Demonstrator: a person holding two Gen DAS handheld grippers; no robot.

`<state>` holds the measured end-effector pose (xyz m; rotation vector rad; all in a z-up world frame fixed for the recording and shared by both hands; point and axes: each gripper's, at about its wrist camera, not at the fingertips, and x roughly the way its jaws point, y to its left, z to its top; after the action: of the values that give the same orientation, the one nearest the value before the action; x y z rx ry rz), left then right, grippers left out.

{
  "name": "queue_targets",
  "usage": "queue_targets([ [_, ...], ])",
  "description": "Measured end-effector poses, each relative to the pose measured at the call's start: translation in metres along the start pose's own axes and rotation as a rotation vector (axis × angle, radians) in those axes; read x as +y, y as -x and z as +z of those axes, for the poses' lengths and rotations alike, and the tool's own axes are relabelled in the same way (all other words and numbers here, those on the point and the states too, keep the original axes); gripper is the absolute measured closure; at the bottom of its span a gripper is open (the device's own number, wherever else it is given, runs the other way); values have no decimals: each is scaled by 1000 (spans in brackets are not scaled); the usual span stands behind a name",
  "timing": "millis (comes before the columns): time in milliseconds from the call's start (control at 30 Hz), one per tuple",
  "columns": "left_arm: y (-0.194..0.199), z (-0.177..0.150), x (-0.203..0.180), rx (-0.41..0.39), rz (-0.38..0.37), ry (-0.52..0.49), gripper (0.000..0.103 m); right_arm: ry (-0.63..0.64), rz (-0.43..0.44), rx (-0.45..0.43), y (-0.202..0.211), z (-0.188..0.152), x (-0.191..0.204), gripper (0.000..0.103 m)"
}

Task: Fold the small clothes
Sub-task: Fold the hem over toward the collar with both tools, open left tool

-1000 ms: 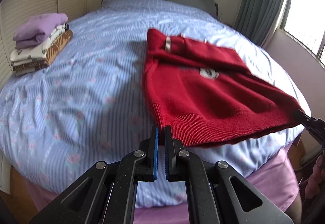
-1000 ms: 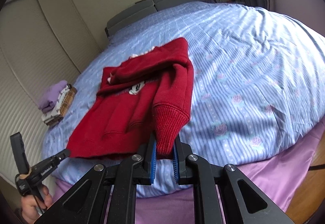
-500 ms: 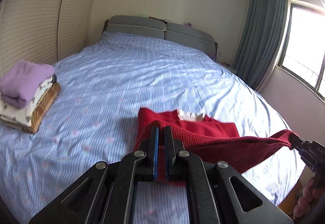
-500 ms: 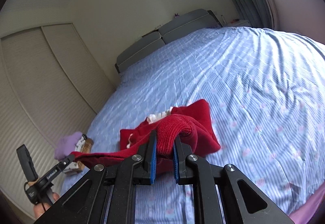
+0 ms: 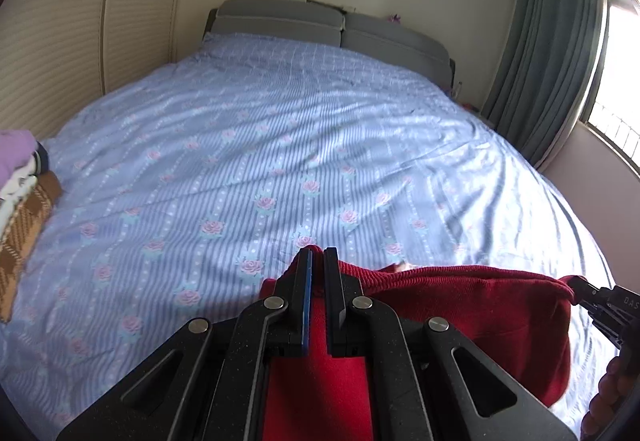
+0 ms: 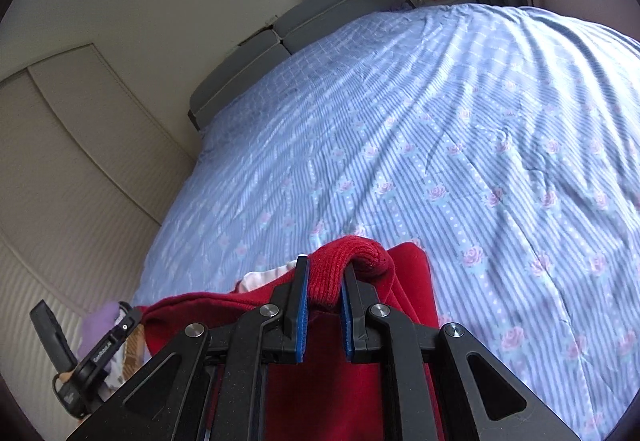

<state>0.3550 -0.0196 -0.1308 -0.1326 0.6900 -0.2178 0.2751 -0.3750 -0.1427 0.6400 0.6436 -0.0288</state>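
Note:
A red knit sweater (image 5: 472, 305) is held up above the blue flowered bedsheet (image 5: 280, 145), stretched between my two grippers. My left gripper (image 5: 317, 257) is shut on one hem corner of it. My right gripper (image 6: 324, 273) is shut on a ribbed cuff and corner of the same sweater (image 6: 360, 257). The right gripper also shows at the right edge of the left wrist view (image 5: 580, 287), and the left one shows at the lower left of the right wrist view (image 6: 134, 315). A white collar part (image 6: 264, 275) peeks out behind the red cloth.
A stack of folded clothes (image 5: 20, 193), purple on top and brown plaid below, lies at the bed's left edge. A grey headboard (image 5: 328, 27) stands at the far end. A window with green curtains (image 5: 548, 53) is on the right.
Both grippers have lifted the sweater's lower edge off the bed and carried it forward toward the headboard. The sweater, flat a second ago, now hangs folded beneath the grippers.

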Motion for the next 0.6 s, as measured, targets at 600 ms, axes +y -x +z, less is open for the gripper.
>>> queue_targets([
  [600,-18,-10,-6,26,48,-92,67,90,-76,40,-38,-2,1,67],
])
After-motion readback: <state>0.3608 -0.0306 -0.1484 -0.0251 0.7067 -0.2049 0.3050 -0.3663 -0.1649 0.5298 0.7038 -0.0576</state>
